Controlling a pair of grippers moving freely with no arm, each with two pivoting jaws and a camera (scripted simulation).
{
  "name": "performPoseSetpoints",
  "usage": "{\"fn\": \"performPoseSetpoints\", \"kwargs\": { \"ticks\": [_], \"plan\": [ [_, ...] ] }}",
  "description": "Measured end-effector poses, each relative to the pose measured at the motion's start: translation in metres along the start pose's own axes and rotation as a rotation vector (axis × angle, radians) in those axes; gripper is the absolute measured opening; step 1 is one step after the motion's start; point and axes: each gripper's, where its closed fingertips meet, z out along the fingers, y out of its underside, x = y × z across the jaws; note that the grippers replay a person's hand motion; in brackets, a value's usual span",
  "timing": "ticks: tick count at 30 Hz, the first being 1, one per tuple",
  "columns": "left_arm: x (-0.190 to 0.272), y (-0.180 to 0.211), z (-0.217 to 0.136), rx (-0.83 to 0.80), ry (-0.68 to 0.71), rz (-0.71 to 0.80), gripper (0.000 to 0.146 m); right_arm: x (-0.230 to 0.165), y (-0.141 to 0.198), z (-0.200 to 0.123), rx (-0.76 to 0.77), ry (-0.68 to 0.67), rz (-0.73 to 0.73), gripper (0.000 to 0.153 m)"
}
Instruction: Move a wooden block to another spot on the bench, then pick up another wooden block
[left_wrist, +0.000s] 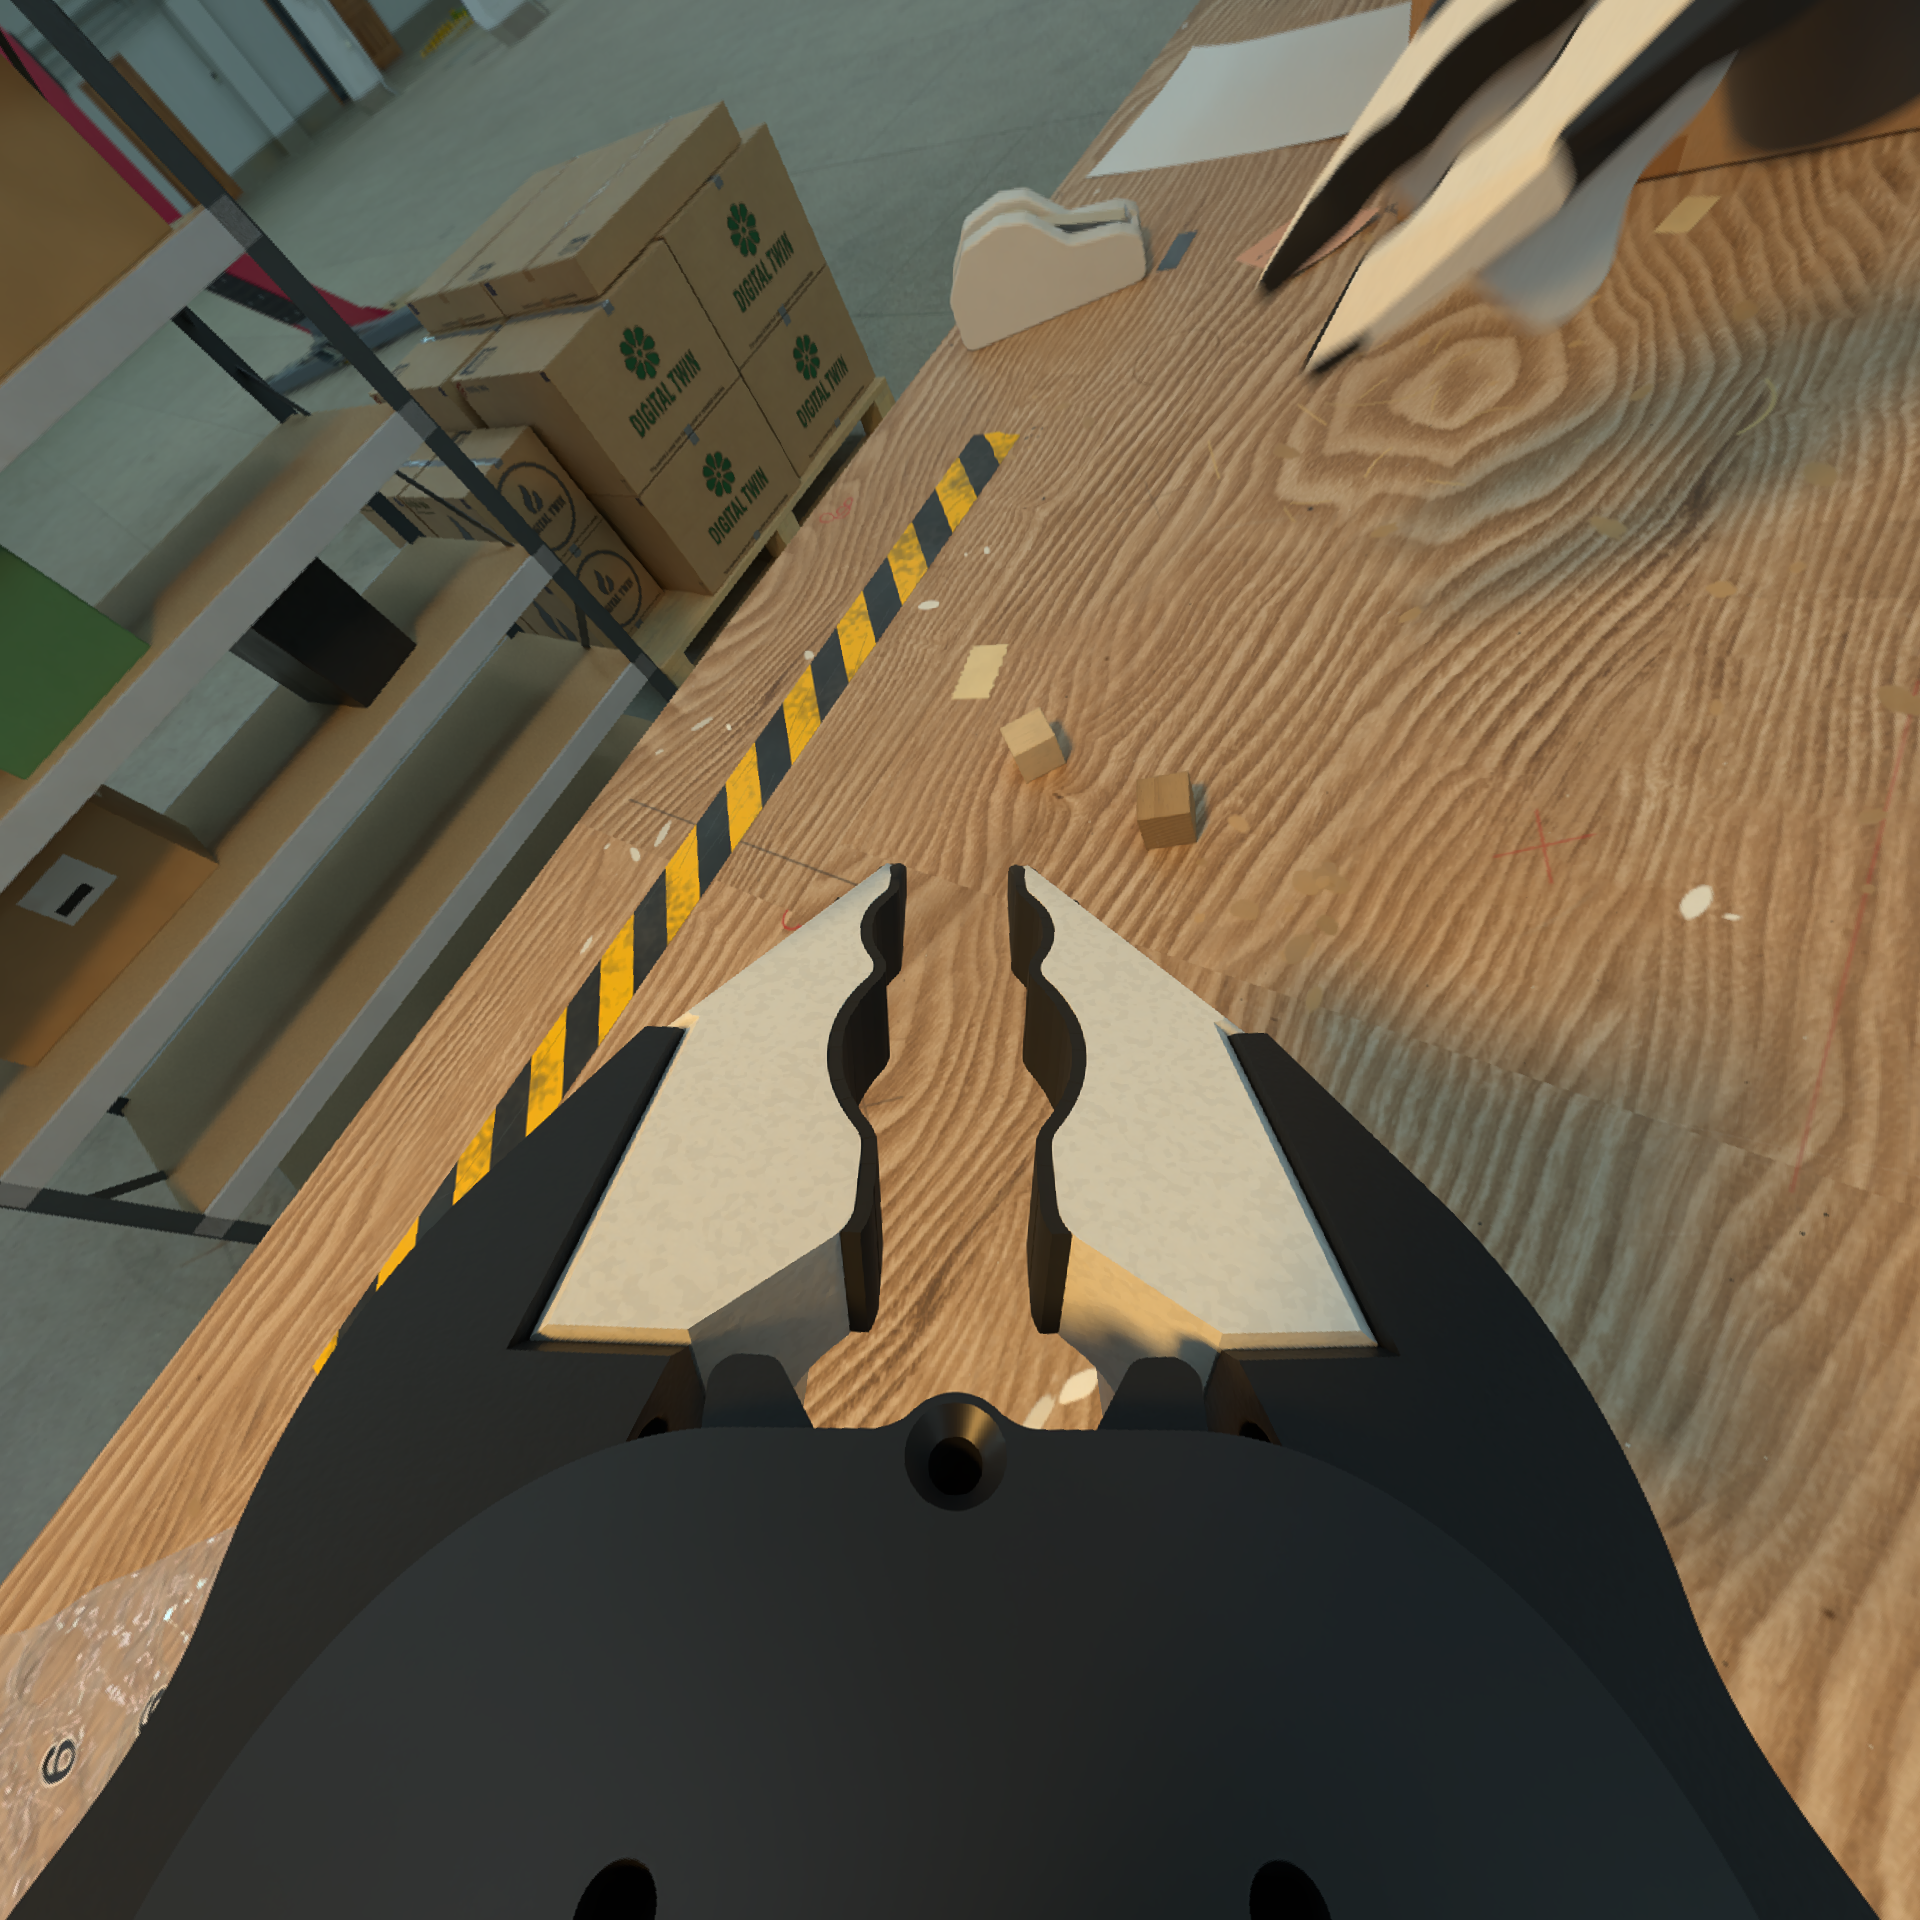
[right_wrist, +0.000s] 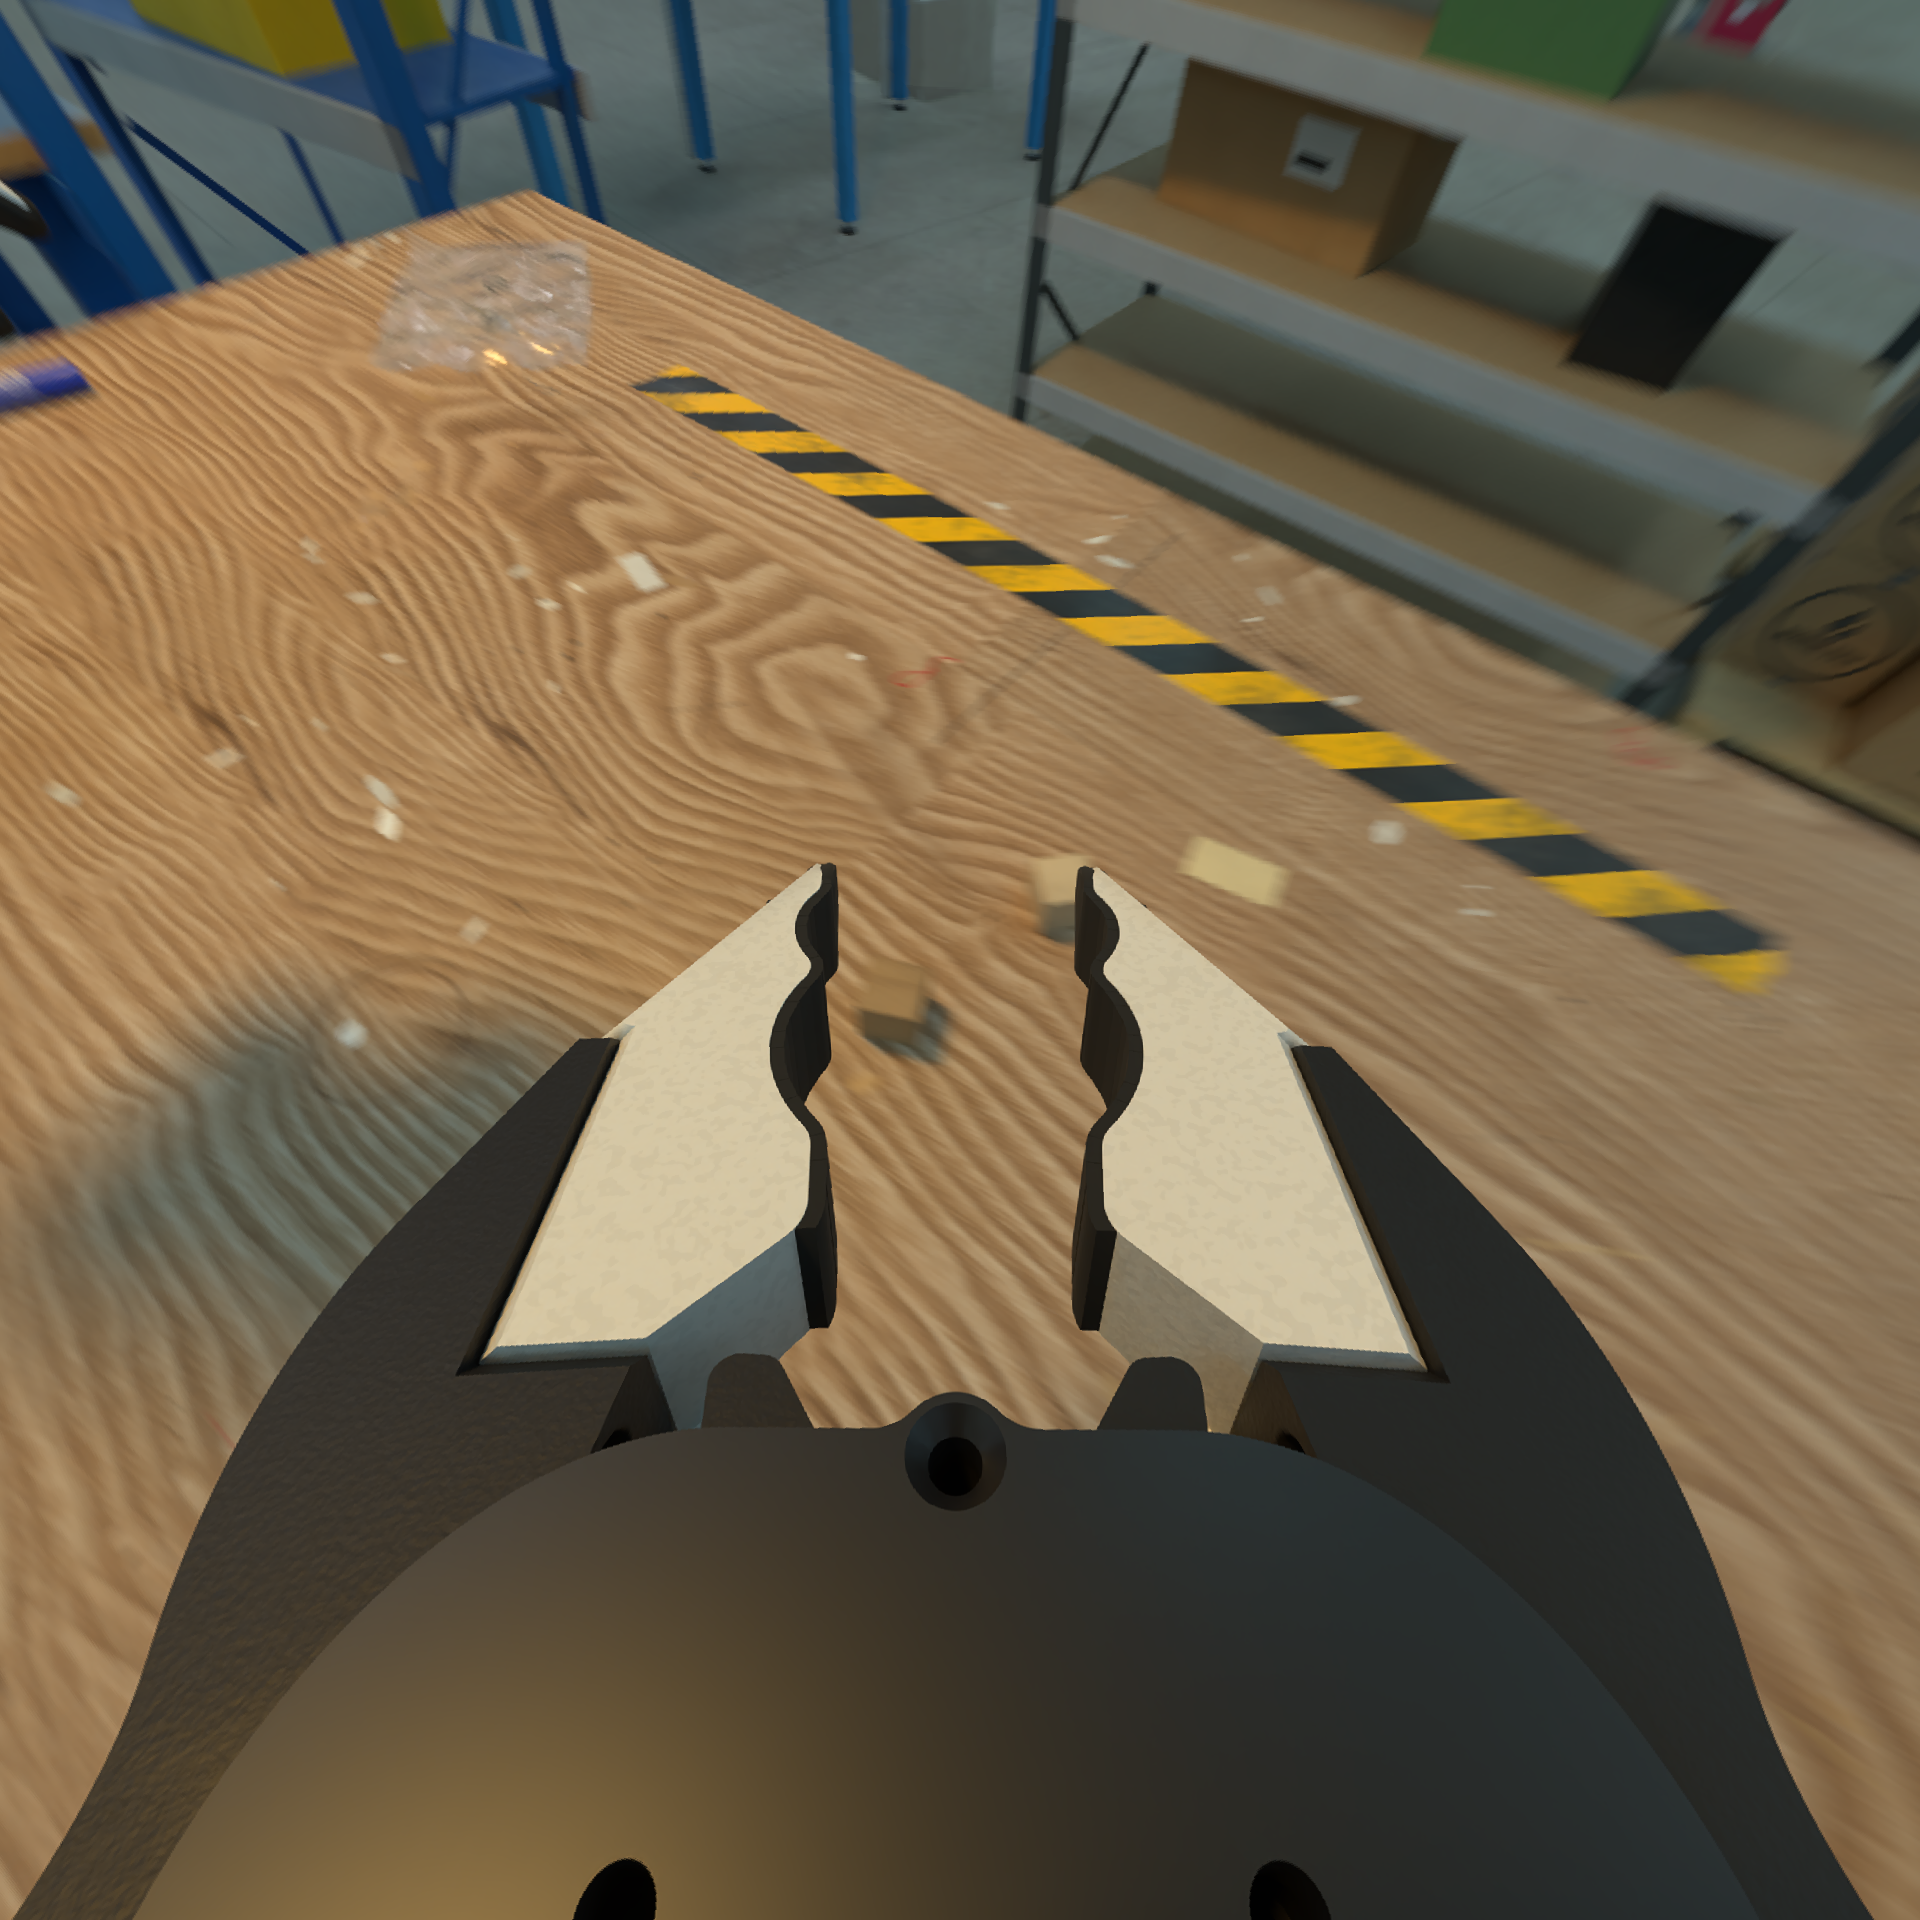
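Two small wooden blocks lie on the wooden bench (left_wrist: 1455, 727). In the left wrist view the paler block (left_wrist: 1033, 742) and the darker block (left_wrist: 1166, 809) sit just beyond my left gripper (left_wrist: 958, 873), which is open and empty above the bench. My right gripper (left_wrist: 1309, 312) hangs in the air at the upper right of that view, blurred. In the right wrist view my right gripper (right_wrist: 954, 871) is open and empty above the bench (right_wrist: 416, 727). The darker block (right_wrist: 900, 1013) shows between its fingers, the paler block (right_wrist: 1058, 896) by the right fingertip.
A yellow-and-black striped tape (left_wrist: 790, 717) runs near the bench edge; it also shows in the right wrist view (right_wrist: 1195, 644). A pale tape dispenser (left_wrist: 1044, 260) and a white sheet (left_wrist: 1247, 99) lie farther off. A clear plastic bag (right_wrist: 483, 307) lies at the far end. Shelving (right_wrist: 1455, 312) and cardboard boxes (left_wrist: 675, 364) stand beyond the edge.
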Motion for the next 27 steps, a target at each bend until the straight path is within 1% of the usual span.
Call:
{"fn": "performPoseSetpoints", "kwargs": {
  "ticks": [1, 2, 3, 4, 6, 8, 11, 15, 19, 23, 25, 27],
  "plan": [
    [0.0, 0.001, 0.001, -0.007, -0.001, 0.001, 0.019, -0.018, 0.002, 0.023, -0.007, -0.032, 0.042, 0.046],
    [0.0, 0.002, 0.001, -0.014, -0.002, 0.003, 0.019, -0.03, 0.014, 0.046, -0.084, -0.034, 0.054, 0.046],
    [0.001, 0.002, 0.001, -0.019, -0.004, 0.005, 0.019, -0.033, 0.03, 0.067, -0.184, 0.003, 0.04, 0.047],
    [0.001, 0.002, 0.001, -0.021, -0.008, 0.009, 0.019, -0.033, 0.047, 0.087, -0.274, 0.054, 0.023, 0.052],
    [0.001, 0.0, -0.001, -0.015, -0.014, 0.014, 0.019, -0.031, 0.074, 0.114, -0.361, 0.093, 0.071, 0.057],
    [0.002, -0.002, -0.003, -0.003, -0.012, 0.015, 0.019, -0.028, 0.094, 0.13, -0.407, 0.11, 0.142, 0.059],
    [0.001, -0.002, -0.003, -0.002, -0.013, 0.02, 0.019, -0.027, 0.114, 0.142, -0.463, 0.139, 0.171, 0.06],
    [0.001, -0.003, -0.005, 0.003, -0.011, 0.016, 0.019, -0.031, 0.129, 0.149, -0.535, 0.142, 0.16, 0.058],
    [0.001, -0.004, -0.006, 0.01, -0.01, 0.016, 0.019, -0.03, 0.14, 0.154, -0.584, 0.134, 0.169, 0.049],
    [0.0, -0.004, -0.006, 0.01, -0.011, 0.016, 0.019, -0.028, 0.147, 0.154, -0.613, 0.133, 0.168, 0.044],
    [0.0, -0.004, -0.006, 0.011, -0.011, 0.015, 0.019, -0.028, 0.148, 0.155, -0.61, 0.108, 0.173, 0.032],
    [0.001, -0.003, -0.005, 0.007, -0.009, 0.017, 0.019, -0.028, 0.148, 0.153, -0.622, 0.095, 0.169, 0.029]
  ]
}}
